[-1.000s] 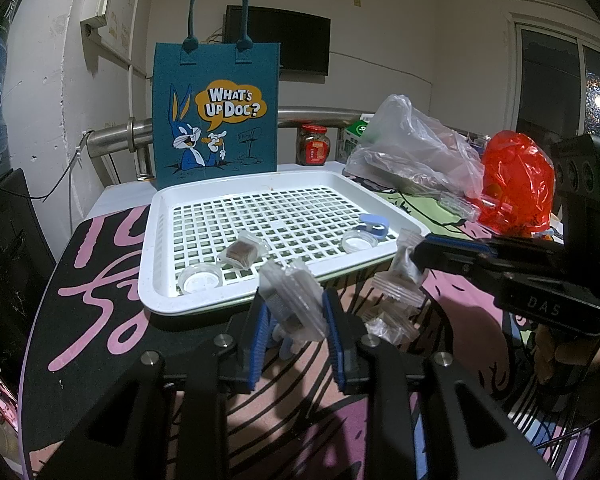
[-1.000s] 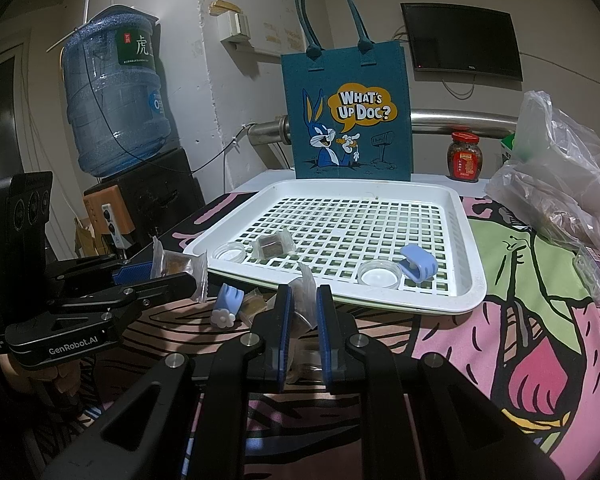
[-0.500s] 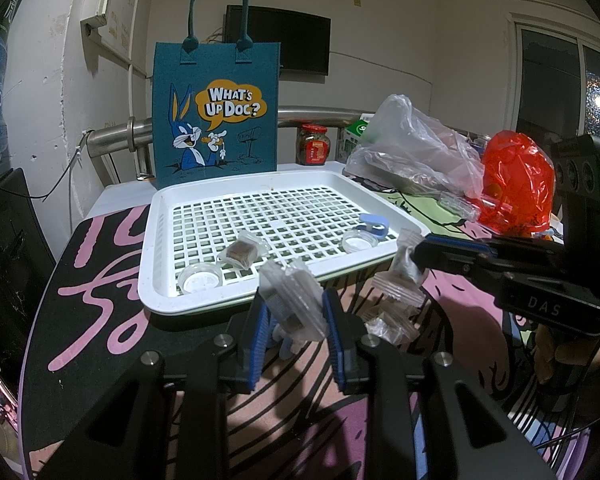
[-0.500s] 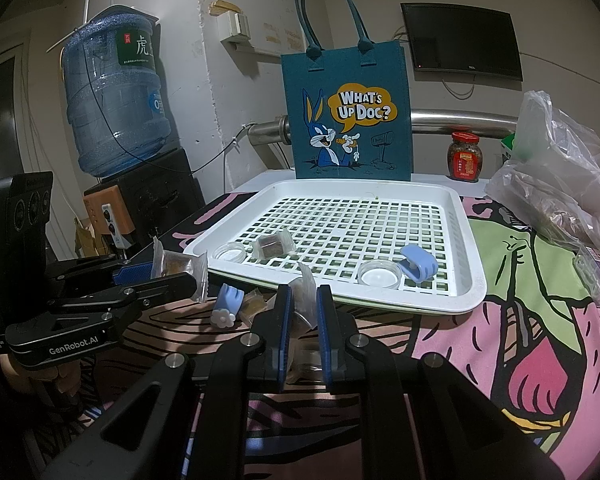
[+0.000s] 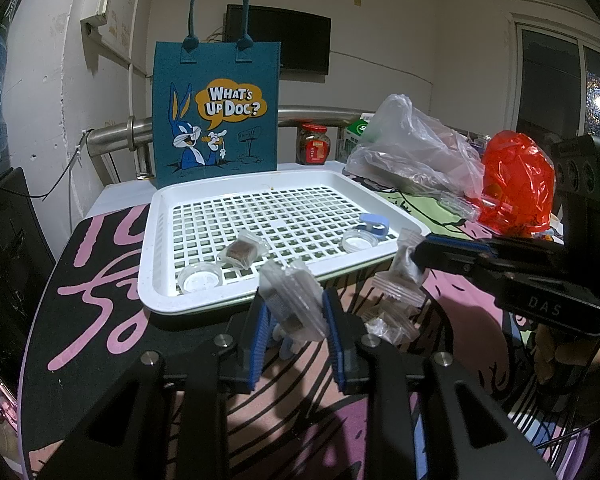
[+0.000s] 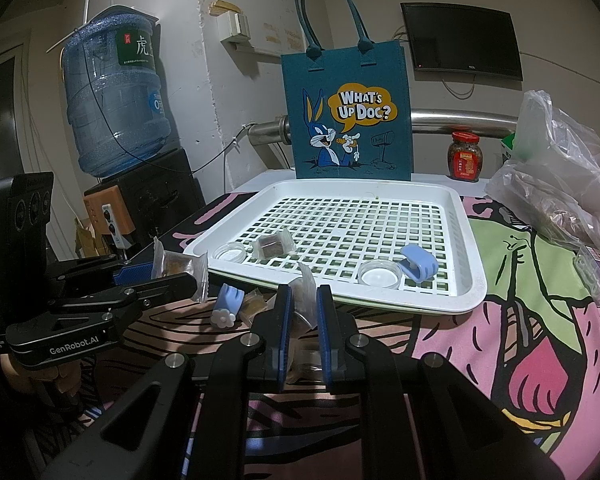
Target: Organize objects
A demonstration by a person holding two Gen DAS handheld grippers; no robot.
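A white slotted tray (image 5: 152, 280) (image 6: 470, 292) holds a wrapped brown snack (image 5: 242, 250) (image 6: 272, 245), two clear round lids (image 5: 200, 278) (image 6: 378, 276) and a blue clip (image 5: 374, 224) (image 6: 418, 264). My left gripper (image 5: 294, 308) (image 6: 176, 270) is shut on a clear-wrapped snack packet (image 5: 292, 304) (image 6: 180, 266), held just before the tray's near edge. My right gripper (image 6: 302, 300) (image 5: 414, 256) is shut on another clear-wrapped packet (image 6: 305, 300) (image 5: 406, 260) near the tray's front rim. More wrapped packets (image 5: 392, 316) and a blue flower-ended clip (image 6: 226, 306) lie on the cloth between the grippers.
A teal Bugs Bunny tote bag (image 5: 216, 112) (image 6: 348, 116) stands behind the tray. A red-lidded jar (image 6: 465, 156), clear plastic bags (image 5: 412, 152) and a red bag (image 5: 516, 184) sit at the right. A water bottle (image 6: 114, 96) stands at the left.
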